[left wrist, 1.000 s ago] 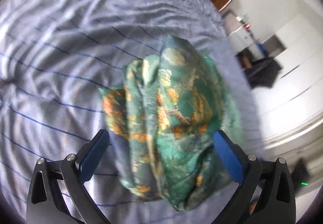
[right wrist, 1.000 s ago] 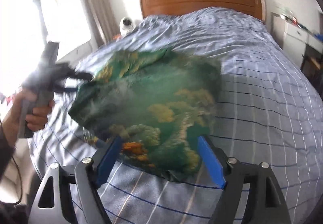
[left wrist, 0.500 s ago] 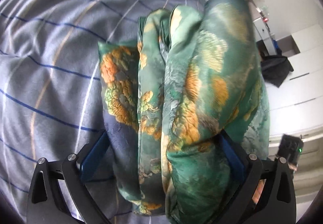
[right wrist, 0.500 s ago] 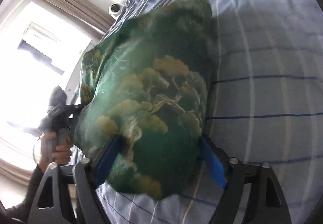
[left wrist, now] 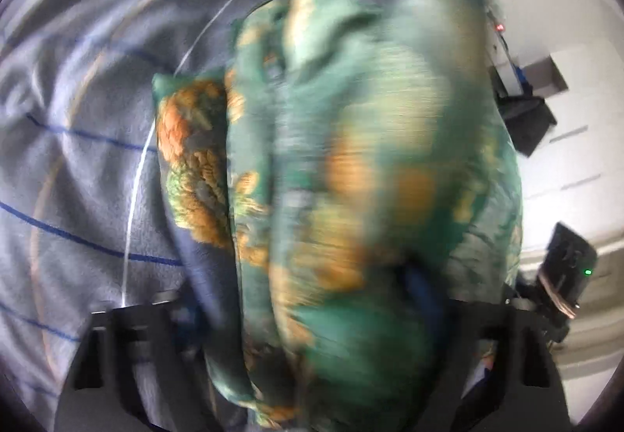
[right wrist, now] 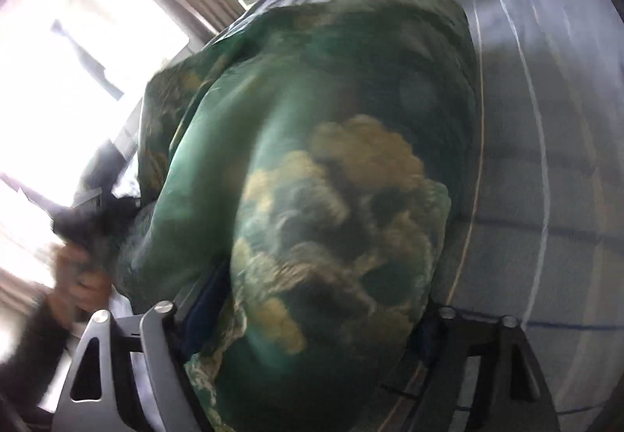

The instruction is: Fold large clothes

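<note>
Green printed garment (left wrist: pixel 351 198) already bundled in several layers, near the bed (left wrist: pixel 78 178) edge; left gripper (left wrist: pixel 312 319) and right gripper (right wrist: pixel 312 315) fingers closing around it; final squaring and set-down left

The green garment (left wrist: pixel 351 198) is a silky cloth printed with orange and pale gold cloud-like patches. In the left wrist view it fills the centre and right of the frame, bunched into several upright folds side by side, motion-blurred. In the right wrist view it (right wrist: pixel 331 198) bulges as one rounded dark green mass across the centre, a gold patch at mid-frame.
</note>
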Available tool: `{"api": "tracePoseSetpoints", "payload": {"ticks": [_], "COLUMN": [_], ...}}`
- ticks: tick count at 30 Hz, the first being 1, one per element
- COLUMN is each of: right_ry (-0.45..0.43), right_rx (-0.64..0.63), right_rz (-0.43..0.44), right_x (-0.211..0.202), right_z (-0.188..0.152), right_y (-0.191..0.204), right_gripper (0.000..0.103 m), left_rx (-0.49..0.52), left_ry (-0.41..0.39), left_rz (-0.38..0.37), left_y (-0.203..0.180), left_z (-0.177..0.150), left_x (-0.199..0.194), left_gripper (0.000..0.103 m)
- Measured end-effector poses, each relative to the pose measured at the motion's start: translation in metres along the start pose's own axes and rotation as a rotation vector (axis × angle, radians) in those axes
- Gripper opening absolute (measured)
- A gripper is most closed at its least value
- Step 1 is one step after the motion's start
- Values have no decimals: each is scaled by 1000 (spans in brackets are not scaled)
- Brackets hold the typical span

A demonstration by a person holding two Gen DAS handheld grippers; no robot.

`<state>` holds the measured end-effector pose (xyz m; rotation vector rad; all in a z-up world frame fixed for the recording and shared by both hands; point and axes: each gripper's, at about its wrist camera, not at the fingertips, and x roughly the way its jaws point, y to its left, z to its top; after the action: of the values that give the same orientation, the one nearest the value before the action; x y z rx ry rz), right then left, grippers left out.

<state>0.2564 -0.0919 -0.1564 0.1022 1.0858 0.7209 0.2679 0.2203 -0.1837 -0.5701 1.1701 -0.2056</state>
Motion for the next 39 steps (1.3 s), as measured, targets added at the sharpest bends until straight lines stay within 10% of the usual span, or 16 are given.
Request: {"api": "tracePoseSetpoints", "payload": {"ticks": [16, 27, 32, 34, 39], "right_ry": [-271, -316, -180, -100, -146], "right_rx": [-300, -203, -28, 49, 152], "right_rz": [-135, -64, 27, 36, 110], "right_x": [-73, -69, -10, 19, 11], "right_z": [-18, 30, 41, 38, 33], "right_y": [69, 33, -28, -52, -71], "right_gripper": [72, 72, 72, 76, 91], "left_rx": [147, 182, 111, 73, 118], "left_ry": [-207, -252, -118, -162, -261], "left_rz": [36, 57, 116, 104, 109], "left_y": [-67, -88, -48, -32, -43], "left_z": [-8, 40, 54, 50, 32], "left_x": [-76, -58, 7, 12, -25], "left_gripper": [59, 59, 72, 89, 89]}}
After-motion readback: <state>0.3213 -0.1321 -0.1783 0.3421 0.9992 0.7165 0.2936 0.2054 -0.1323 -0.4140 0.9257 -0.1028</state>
